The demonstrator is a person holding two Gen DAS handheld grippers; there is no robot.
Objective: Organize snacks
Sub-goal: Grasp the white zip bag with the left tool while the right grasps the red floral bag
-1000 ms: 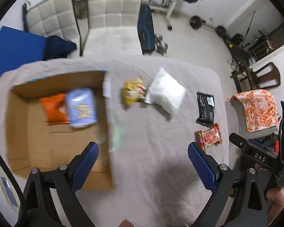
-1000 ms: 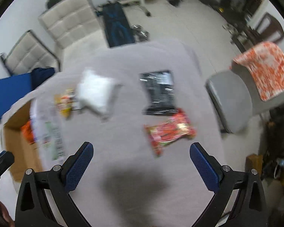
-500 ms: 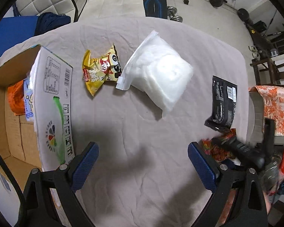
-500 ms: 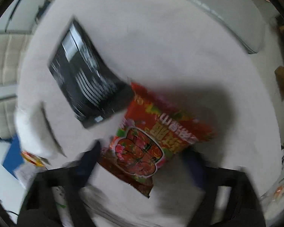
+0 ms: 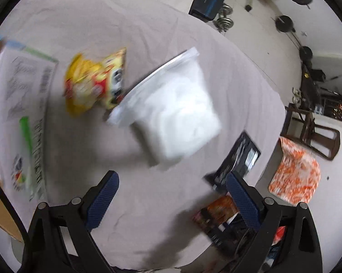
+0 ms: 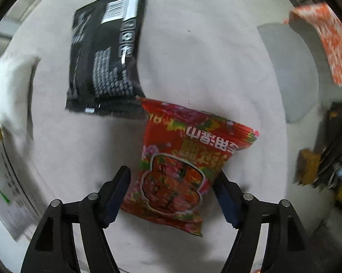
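Right now my right gripper (image 6: 172, 193) straddles the red snack bag (image 6: 184, 166) just below the black packet (image 6: 107, 59) on the counter (image 6: 193, 56), fingers wide, while my left gripper (image 5: 171, 200) hovers wide apart.

Red snack bag (image 6: 180, 163) between open hand-held gripper (image 6: 173, 193)

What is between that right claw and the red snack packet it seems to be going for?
Nothing visible. The right gripper has its jaws open on either side of the red foil snack packet; the black foil pouch lies beyond.
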